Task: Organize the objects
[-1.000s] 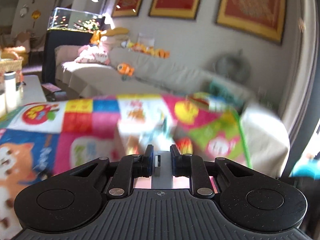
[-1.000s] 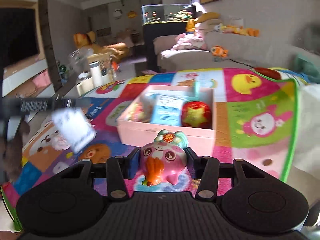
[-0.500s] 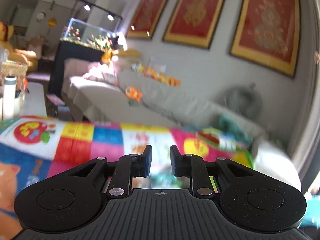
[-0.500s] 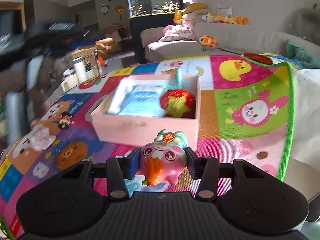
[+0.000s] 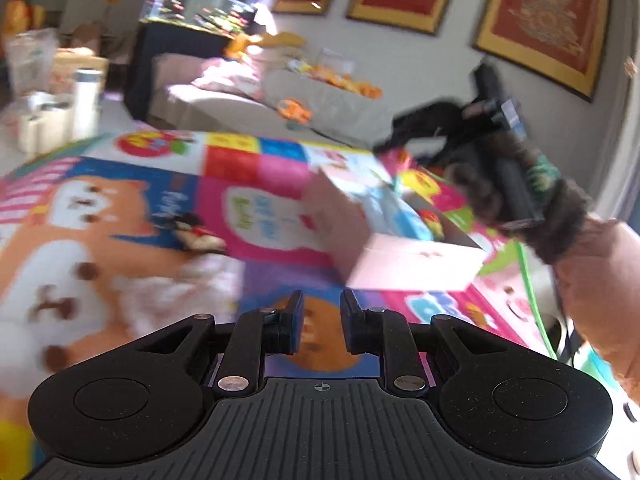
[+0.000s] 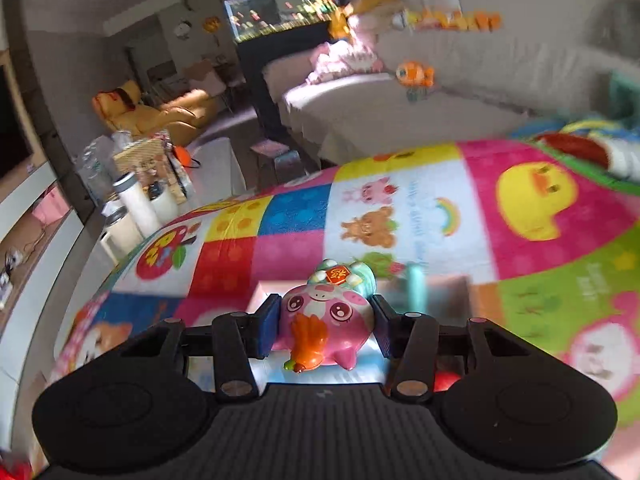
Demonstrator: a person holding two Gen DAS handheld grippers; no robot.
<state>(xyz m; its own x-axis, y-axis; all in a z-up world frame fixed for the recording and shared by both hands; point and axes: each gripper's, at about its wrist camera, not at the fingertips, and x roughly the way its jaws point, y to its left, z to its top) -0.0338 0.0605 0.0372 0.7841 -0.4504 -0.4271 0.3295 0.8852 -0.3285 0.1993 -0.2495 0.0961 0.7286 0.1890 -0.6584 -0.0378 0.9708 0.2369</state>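
My right gripper (image 6: 326, 324) is shut on a pink pig toy (image 6: 326, 320) with an orange carrot and a teal cap. It hangs over the pink box (image 6: 452, 284), whose far rim shows just behind the toy. A red ball (image 6: 446, 380) peeks out beside the right finger. In the left wrist view the pink box (image 5: 416, 268) lies ahead to the right with a blue pack (image 5: 400, 212) inside. A person's hand (image 5: 492, 196) holds the other gripper above it. My left gripper (image 5: 320, 324) stands shut and empty, low over the play mat (image 5: 256, 216).
A small dark toy (image 5: 192, 232) and a white fluffy thing (image 5: 180, 292) lie on the mat, left of the box. White bottles (image 6: 136, 204) stand on a side table beyond the mat's left edge. A sofa (image 6: 400, 120) and a fish tank (image 6: 280, 12) are behind.
The right gripper carried the pig toy forward until the box slid under it. The left gripper swung down from facing the wall to the mat. A thin pale thing between its jaws is gone.
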